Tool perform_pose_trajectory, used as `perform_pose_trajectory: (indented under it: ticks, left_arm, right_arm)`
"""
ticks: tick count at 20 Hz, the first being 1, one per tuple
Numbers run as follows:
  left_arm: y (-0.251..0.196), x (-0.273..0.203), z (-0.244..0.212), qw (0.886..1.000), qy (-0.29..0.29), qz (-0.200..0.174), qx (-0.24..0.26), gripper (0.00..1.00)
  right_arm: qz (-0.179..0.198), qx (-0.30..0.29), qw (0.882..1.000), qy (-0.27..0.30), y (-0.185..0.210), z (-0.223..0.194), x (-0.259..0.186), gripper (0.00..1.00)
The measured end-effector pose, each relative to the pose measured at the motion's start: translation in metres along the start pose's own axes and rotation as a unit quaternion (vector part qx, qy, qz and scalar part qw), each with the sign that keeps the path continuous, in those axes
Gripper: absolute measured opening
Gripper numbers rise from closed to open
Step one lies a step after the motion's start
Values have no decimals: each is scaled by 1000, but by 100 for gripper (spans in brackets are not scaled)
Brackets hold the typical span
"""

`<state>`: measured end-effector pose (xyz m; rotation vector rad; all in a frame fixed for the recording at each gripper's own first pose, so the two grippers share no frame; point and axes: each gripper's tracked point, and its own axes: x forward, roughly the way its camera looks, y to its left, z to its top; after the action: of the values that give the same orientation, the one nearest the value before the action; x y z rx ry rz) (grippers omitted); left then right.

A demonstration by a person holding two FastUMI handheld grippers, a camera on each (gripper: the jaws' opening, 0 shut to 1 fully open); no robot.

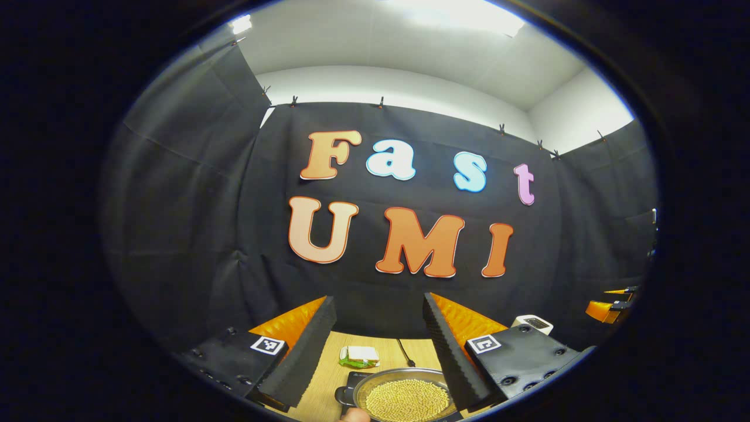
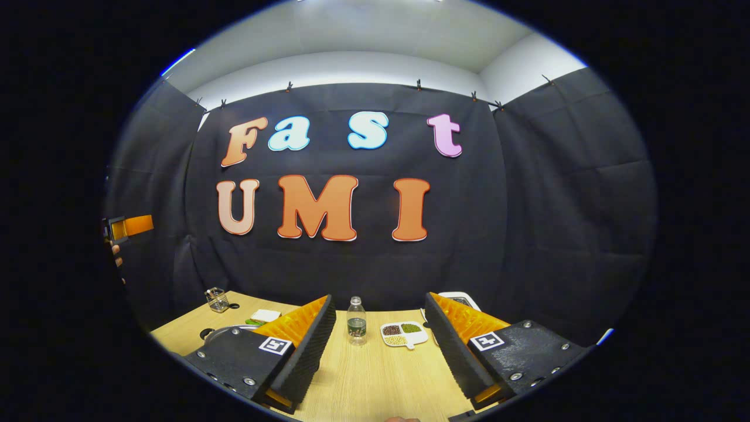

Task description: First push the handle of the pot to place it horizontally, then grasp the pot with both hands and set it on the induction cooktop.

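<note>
A metal pot full of yellow beans sits on the wooden table, low between the fingers of my left gripper. That gripper is open and held above the pot, touching nothing. A black part juts from the pot's left rim; it looks like a handle. My right gripper is open over the table, empty. The pot's rim peeks out behind its left finger. Each view also shows the other gripper far off: the right gripper and the left gripper, with a hand below the latter.
A green and white packet and a black cable lie behind the pot. A white device stands to the right. A water bottle, a divided dish of beans and a glass jar stand on the table.
</note>
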<state>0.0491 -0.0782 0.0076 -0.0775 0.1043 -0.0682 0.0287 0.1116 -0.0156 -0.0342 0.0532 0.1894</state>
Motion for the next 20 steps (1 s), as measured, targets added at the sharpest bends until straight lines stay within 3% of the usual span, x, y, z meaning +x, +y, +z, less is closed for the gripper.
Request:
perform_pose_trajectory:
  ticks: [4, 5, 7, 20]
  left_arm:
    - [1, -10, 12, 1000, -22, 14, 13, 97]
    - [-1, -11, 14, 1000, -24, 12, 14, 97]
    - [-3, -13, 15, 1000, -25, 11, 13, 96]
    - [-9, -14, 5, 999, -17, 7, 29, 99]
  right_arm:
    - [17, -3, 1000, -22, 6, 14, -20, 95]
    - [19, -2, 1000, -21, 7, 13, -23, 100]
    - [17, -2, 1000, -26, 5, 14, -25, 95]
    - [17, 14, 999, -26, 3, 12, -25, 95]
